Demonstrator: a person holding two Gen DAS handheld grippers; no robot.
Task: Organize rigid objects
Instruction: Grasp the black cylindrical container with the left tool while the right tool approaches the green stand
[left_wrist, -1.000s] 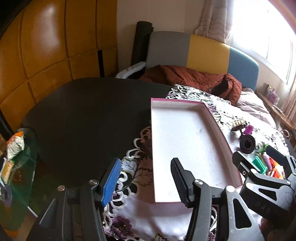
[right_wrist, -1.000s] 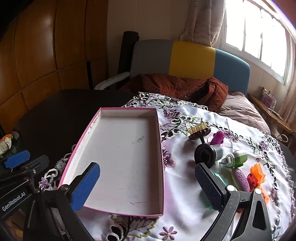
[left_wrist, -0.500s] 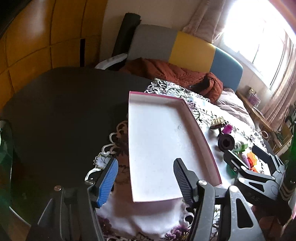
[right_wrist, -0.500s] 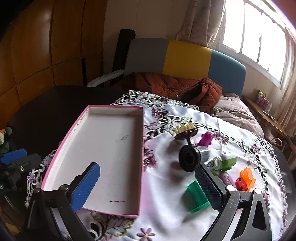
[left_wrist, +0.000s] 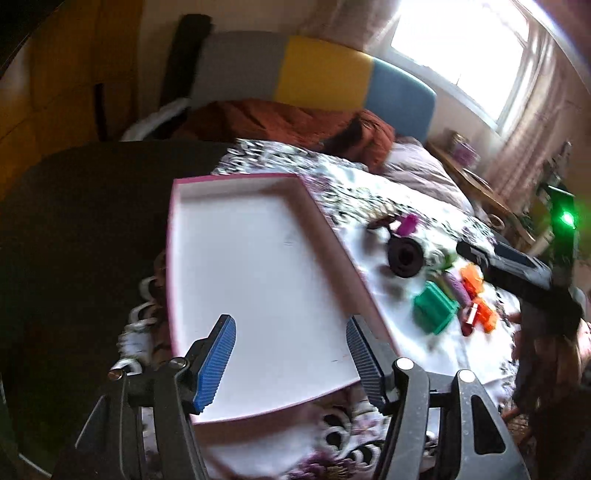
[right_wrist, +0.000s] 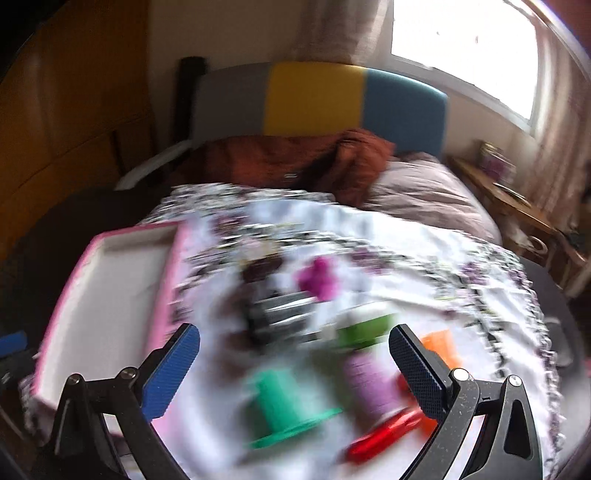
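Both jaws gape empty: left gripper (left_wrist: 290, 354) over the pink-rimmed white tray (left_wrist: 258, 280), right gripper (right_wrist: 295, 365) above the green plastic spool (right_wrist: 284, 406), likely choosing it.

A grey, yellow and blue headboard (right_wrist: 317, 103) stands ahead against the cream wall (right_wrist: 221, 33); a bright window (right_wrist: 461, 48) glares right; wooden panels (left_wrist: 74, 74) left.

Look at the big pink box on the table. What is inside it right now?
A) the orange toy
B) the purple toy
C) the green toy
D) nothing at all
D: the pink box shows only its bare white floor, while the green toy, orange toy and purple toy all lie on the tablecloth beside it.
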